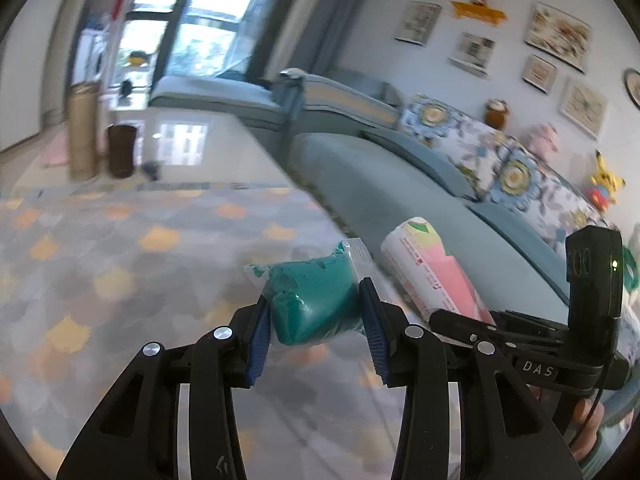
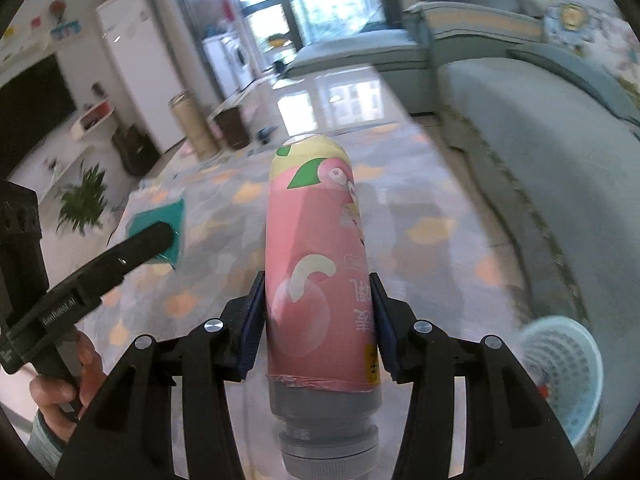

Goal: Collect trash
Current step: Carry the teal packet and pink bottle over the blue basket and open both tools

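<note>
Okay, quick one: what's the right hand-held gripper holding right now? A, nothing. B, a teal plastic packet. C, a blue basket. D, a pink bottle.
D: the right hand-held gripper has its blue pads pressed on both sides of the pink bottle.

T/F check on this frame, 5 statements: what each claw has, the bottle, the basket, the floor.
1. The left claw is shut on a green packet. True.
2. The right claw is empty. False: it is shut on a pink bottle.
3. The bottle's neck points away from the camera. False: its neck is toward the camera, its base pointing away.
4. A light blue basket shows at the lower right of the right wrist view. True.
5. The rug under the claws is plain red. False: it is grey with orange patches.
</note>
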Demonstrator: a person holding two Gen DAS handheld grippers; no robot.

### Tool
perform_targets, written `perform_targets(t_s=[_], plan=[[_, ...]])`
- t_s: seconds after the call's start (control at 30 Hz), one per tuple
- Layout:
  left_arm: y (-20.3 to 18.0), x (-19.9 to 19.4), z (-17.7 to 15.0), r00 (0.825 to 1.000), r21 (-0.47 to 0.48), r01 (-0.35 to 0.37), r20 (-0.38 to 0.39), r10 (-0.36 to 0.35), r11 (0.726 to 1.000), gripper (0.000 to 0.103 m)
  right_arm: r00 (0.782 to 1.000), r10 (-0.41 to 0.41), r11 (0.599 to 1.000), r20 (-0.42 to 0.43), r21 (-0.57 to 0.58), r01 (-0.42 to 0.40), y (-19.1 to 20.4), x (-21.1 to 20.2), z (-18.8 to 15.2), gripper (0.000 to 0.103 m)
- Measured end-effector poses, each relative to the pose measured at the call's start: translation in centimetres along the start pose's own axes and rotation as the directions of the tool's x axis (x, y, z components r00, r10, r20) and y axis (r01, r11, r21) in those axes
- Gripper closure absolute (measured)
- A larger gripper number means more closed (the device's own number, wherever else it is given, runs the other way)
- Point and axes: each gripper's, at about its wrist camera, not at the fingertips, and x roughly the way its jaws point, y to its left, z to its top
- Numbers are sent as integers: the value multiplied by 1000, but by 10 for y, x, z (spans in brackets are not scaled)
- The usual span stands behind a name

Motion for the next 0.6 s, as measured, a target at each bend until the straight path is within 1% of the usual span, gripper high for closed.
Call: perform_targets(t_s=[0.1,0.13,0.2,0.3,0.33,0.43,0.47,0.5,0.57,0.6], plan=[[-38,10,-1,999,50,42,-20,-41,998,63,999,-42,998,34,58,40,-30,-24,-7,58],[-46,14,-2,998,63,51,-26,-50,997,63,997,-63,994,47,94,59,-46,-34,-11,58],[-73,23,-4,997,109,73,-40,-69,991,63,991,-111,984,72,149,99,-72,-51,-17,58],[-105,38,-6,992,149,111,-69,-101,983,63,980,-173,968,96,201,151,-101,-67,-23,58],[-113,45,-6,990,150,123,-82,-112,981,63,970,-221,955,102,223,195,-115,-74,-27,58],[-136,65,-12,980,145,165,-134,-145,976,63,953,-291,917,87,309,252,-150,-83,-38,58],[-145,76,-14,975,145,177,-159,-154,973,63,942,-328,892,69,351,285,-166,-86,-44,58],[-151,83,-16,972,147,183,-173,-157,972,63,935,-349,873,53,381,305,-176,-87,-47,58],[-168,103,-22,960,150,207,-221,-171,967,63,930,-367,846,24,424,323,-195,-87,-56,58],[-174,109,-25,955,153,216,-238,-176,964,63,923,-385,828,0,442,345,-203,-86,-60,58]])
